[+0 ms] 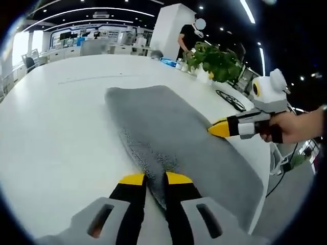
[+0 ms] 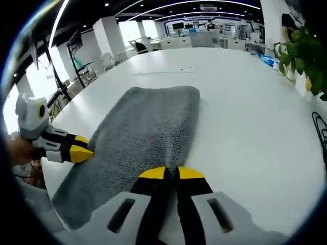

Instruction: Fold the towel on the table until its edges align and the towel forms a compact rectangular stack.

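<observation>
The grey towel lay flat on the white surface, stretching away from both tools. In the left gripper view, the left tool had its yellow-tipped jaws drawn nearly together over the towel's near edge, a thin strip of cloth showing between them, though whether they pinched it could not be told. To its right, the right tool, held in a hand, touched the towel's far side edge with its yellow tips closed. Beyond it stood a leafy plant at the surface's edge, with a person behind, under ceiling light strips in an open office. The right gripper view showed the right tool with jaws together at the towel's edge, the left tool at the opposite edge, and bright windows to the left.
</observation>
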A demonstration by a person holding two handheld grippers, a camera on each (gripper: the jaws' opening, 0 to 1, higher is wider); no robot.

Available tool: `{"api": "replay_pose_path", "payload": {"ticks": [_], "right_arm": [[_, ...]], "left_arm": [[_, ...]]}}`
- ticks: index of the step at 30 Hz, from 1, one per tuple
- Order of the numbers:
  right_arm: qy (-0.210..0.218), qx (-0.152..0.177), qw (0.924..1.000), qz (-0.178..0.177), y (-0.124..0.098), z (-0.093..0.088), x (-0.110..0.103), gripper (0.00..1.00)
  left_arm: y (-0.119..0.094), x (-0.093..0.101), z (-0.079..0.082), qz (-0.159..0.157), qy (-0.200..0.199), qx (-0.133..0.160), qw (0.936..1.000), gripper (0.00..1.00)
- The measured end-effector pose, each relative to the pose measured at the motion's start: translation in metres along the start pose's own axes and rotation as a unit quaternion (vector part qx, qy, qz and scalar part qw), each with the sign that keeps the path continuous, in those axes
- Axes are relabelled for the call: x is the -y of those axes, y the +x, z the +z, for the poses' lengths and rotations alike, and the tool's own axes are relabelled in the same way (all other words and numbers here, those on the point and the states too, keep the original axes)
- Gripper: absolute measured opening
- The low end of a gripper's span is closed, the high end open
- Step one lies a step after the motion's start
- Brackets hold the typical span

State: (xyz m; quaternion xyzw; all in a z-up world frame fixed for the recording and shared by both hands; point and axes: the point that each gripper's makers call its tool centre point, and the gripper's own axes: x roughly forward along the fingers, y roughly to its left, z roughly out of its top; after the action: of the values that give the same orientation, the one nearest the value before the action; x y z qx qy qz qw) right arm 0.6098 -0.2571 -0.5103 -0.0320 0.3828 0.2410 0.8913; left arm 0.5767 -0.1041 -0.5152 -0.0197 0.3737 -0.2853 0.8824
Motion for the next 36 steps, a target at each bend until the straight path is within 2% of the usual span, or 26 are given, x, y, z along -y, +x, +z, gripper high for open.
{"api": "replay_pose_path", "payload": {"ticks": [5,9,12,15,19,28,29,31,36], "right_arm": [[0.006,0.017,0.9998,0.008,-0.012,0.009,-0.003,0.08],[0.004,0.031,0.9992,0.025,-0.026,0.015,-0.010,0.10],[-0.003,0.040,0.9985,0.037,-0.038,0.018,-0.011,0.16],[-0.013,0.046,0.9976,0.049,-0.046,0.017,-0.016,0.23],[-0.027,0.051,0.9965,0.061,-0.065,0.013,-0.024,0.30],[-0.053,0.045,0.9940,0.085,-0.086,-0.008,-0.039,0.33],[-0.056,0.044,0.9936,0.087,-0.087,-0.010,-0.041,0.33],[-0.074,0.039,0.9919,0.095,-0.090,-0.017,-0.049,0.33],[-0.108,0.033,0.9870,0.114,-0.101,-0.029,-0.065,0.33]], "left_arm": [[-0.010,-0.002,0.006,-0.003,-0.001,0.009,1.0000,0.25],[-0.020,0.012,0.018,-0.016,0.008,0.032,0.9993,0.31],[-0.030,0.029,0.027,-0.028,0.029,0.045,0.9982,0.39],[-0.035,0.033,0.029,-0.035,0.051,0.049,0.9969,0.47],[-0.047,0.051,0.032,-0.046,0.089,0.052,0.9937,0.54],[-0.064,0.079,0.022,-0.070,0.173,0.039,0.9817,0.63],[-0.067,0.085,0.017,-0.076,0.194,0.028,0.9777,0.63],[-0.069,0.091,0.009,-0.084,0.212,0.019,0.9734,0.63],[-0.067,0.108,-0.018,-0.111,0.243,-0.015,0.9635,0.63]]}}
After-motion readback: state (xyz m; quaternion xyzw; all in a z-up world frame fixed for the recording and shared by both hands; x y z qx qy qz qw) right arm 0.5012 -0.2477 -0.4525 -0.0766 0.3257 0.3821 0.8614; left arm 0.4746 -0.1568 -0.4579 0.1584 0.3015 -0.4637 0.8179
